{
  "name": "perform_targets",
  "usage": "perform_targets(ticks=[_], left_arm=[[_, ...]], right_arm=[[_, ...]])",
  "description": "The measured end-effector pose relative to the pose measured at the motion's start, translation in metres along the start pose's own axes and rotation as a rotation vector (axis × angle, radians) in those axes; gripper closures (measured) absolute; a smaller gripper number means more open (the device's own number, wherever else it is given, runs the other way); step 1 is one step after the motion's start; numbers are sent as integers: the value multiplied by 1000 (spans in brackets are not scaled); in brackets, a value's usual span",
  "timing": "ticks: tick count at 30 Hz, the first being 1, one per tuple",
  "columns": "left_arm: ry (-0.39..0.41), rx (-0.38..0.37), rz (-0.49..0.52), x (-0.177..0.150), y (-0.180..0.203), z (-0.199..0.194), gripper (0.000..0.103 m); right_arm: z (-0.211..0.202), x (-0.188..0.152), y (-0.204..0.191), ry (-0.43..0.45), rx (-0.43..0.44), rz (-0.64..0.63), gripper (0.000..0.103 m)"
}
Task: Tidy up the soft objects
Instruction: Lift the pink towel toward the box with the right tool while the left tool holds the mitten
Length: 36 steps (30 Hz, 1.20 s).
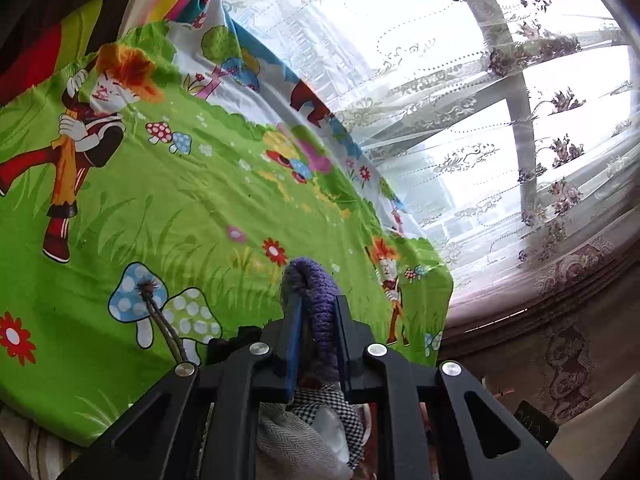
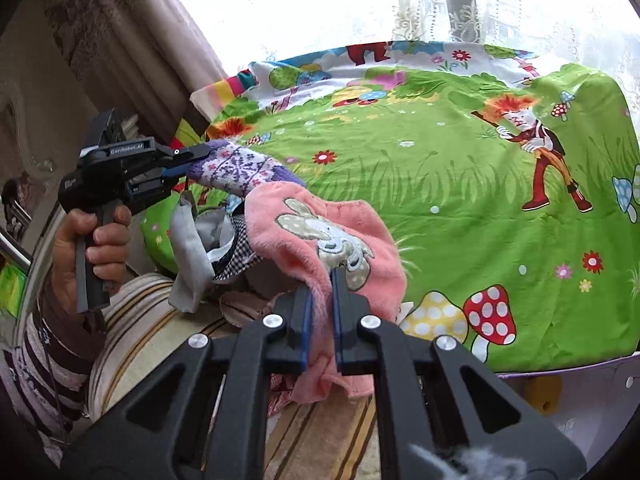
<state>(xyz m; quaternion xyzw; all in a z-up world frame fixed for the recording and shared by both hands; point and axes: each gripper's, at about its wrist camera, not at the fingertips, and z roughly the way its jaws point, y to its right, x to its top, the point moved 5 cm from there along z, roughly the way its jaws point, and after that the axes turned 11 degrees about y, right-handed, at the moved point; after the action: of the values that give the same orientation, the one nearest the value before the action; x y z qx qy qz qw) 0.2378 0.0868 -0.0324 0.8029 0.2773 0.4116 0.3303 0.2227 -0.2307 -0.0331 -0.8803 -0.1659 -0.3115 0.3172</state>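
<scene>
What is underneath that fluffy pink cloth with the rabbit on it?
Under the fluffy pink rabbit cloth lie a checked fabric piece and a grey cloth; anything deeper is covered.

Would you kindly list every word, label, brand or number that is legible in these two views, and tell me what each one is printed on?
"GenRobot.AI": white lettering on the black body of the left gripper, seen in the right wrist view.
Small label lower on that same body: too small to read.
Dark device with a faint display in the left wrist view: markings too dim and blurred to read.
Cartoon sheet: pictures only, no text.
Pink cloth: an embroidered animal, no text.
</scene>
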Motion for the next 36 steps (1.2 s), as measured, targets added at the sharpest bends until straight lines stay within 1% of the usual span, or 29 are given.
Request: perform_targets(ticks=[5, 8, 10, 14, 15, 17, 18, 19, 20, 21, 22, 24, 25, 27, 28, 29, 30, 31, 32, 34, 36], left_arm=[[45, -78, -13, 7, 23, -7, 87], [48, -153, -59, 9, 35, -13, 87], [27, -217, -111, 7, 42, -17, 87], [-57, -287, -192, -9, 53, -22, 87], [-73, -308, -198, -14, 57, -27, 87], [-92, -311, -177, -23, 63, -35, 87], [-107, -301, -159, -29, 64, -38, 87], [-129, -259, -119, -36, 63, -40, 87], [-156, -194, -67, -44, 59, -40, 87], [-183, -153, -45, -52, 54, -38, 87], [-206, -132, -47, -58, 47, -36, 86], [-244, -62, -41, -67, 30, -31, 78], [-244, -36, -40, -69, 24, -32, 77], [-233, -5, -12, -68, 19, -38, 70], [-212, 17, 19, -66, 19, -43, 67], [-184, 48, 58, -62, 20, -49, 58], [-155, 67, 95, -56, 21, -57, 50], [-131, 83, 134, -53, 25, -64, 47], [-110, 99, 175, -50, 30, -70, 45], [-79, 107, 256, -48, 44, -81, 45], [-100, 94, 347, -57, 59, -85, 45]], right_arm=[[-30, 15, 28, 60, 30, 112, 92], [-48, 19, 45, 92, 26, 160, 92], [-61, 19, 54, 111, 7, 173, 92], [-84, 15, 71, 141, -31, 195, 92], [-89, 14, 74, 146, -39, 198, 92], [-96, 11, 80, 151, -50, 204, 92], [-97, 8, 82, 148, -53, 209, 92], [-96, 4, 85, 142, -55, 213, 92], [-94, -1, 88, 131, -57, 218, 92], [-93, -6, 93, 118, -60, 225, 92], [-91, -12, 98, 107, -68, 236, 92], [-86, -24, 110, 75, -93, 258, 92], [-82, -31, 116, 50, -122, 257, 92], [-74, -42, 125, 3, -185, 228, 90], [-69, -49, 130, -22, -191, 223, 82], [-64, -57, 137, -49, -194, 239, 62], [-59, -64, 145, -69, -209, 262, 49], [-56, -71, 152, -79, -221, 273, 31], [-52, -75, 158, -87, -233, 278, 28], [-45, -83, 167, -106, -251, 293, 28], [-36, -87, 174, -122, -246, 303, 26]])
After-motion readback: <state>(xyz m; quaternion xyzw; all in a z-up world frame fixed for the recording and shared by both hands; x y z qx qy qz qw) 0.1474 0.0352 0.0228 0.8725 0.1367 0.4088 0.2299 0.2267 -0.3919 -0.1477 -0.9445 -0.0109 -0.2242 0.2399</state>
